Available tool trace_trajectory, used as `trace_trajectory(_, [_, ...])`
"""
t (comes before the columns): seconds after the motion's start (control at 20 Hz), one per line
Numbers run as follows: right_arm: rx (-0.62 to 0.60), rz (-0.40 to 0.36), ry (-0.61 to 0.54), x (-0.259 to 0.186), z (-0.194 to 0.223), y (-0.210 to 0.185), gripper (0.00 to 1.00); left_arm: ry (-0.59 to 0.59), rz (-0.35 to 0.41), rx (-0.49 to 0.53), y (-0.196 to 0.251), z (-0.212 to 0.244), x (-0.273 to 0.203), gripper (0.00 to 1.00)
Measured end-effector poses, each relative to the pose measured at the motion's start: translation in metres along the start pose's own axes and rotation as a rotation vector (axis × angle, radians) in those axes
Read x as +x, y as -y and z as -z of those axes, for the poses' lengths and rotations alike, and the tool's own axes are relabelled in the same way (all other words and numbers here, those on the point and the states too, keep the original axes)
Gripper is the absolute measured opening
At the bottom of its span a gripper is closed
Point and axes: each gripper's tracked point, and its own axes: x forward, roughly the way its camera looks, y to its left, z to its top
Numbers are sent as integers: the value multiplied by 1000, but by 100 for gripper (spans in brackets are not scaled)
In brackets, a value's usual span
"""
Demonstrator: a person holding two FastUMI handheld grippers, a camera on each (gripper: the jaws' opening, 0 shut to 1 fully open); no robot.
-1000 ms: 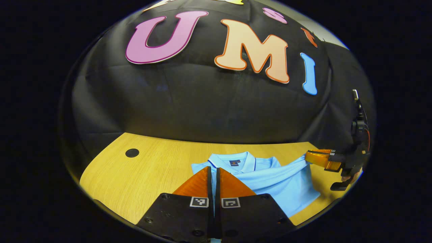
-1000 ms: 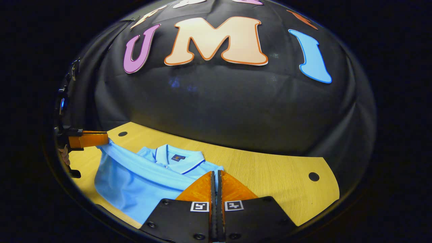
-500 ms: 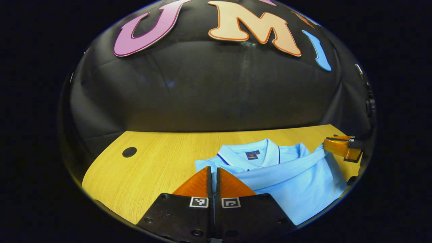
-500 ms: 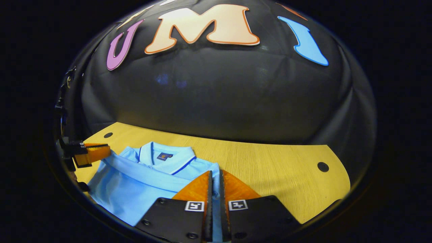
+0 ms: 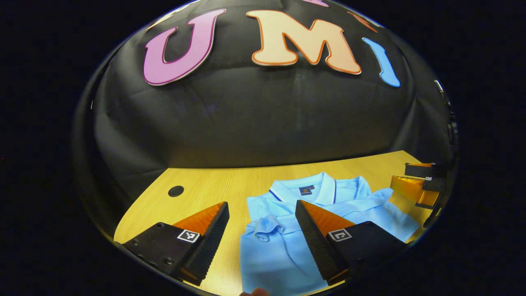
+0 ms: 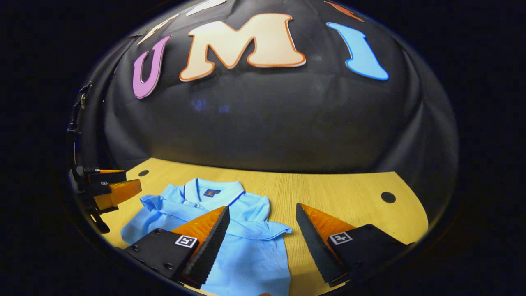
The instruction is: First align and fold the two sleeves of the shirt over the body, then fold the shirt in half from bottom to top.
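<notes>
A light blue polo shirt (image 5: 283,250) lies folded on the wooden table (image 5: 205,193), collar at the far end and the bottom hem resting across the chest just below it. In the left gripper view my left gripper (image 5: 261,205) is open just above the shirt's left edge, holding nothing. In the right gripper view my right gripper (image 6: 262,207) is open over the right edge of the shirt (image 6: 250,255), also holding nothing. Each view shows the other gripper off to the side, the right gripper (image 5: 416,183) and the left gripper (image 6: 113,185), both with fingers apart beside the shirt.
The table (image 6: 349,197) has a round dark hole (image 5: 176,190) left of the shirt and another hole (image 6: 388,197) to its right. Black cloth walls stand close behind the table's far edge. Bare wood lies on both sides of the shirt.
Both grippers were shut on the shirt's hem, carrying it toward the collar. Now both have opened and the hem lies dropped across the chest.
</notes>
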Motion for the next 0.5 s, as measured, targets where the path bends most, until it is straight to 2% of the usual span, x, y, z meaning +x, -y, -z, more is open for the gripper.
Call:
trace_trajectory(0.2, [-80, 20, 88, -48, -32, -3, 100, 56, 7, -12, 15, -25, -47, 96])
trace_trajectory(0.5, [-32, 28, 182, -108, -67, -11, 100, 134, 108, -59, 46, -45, -98, 96])
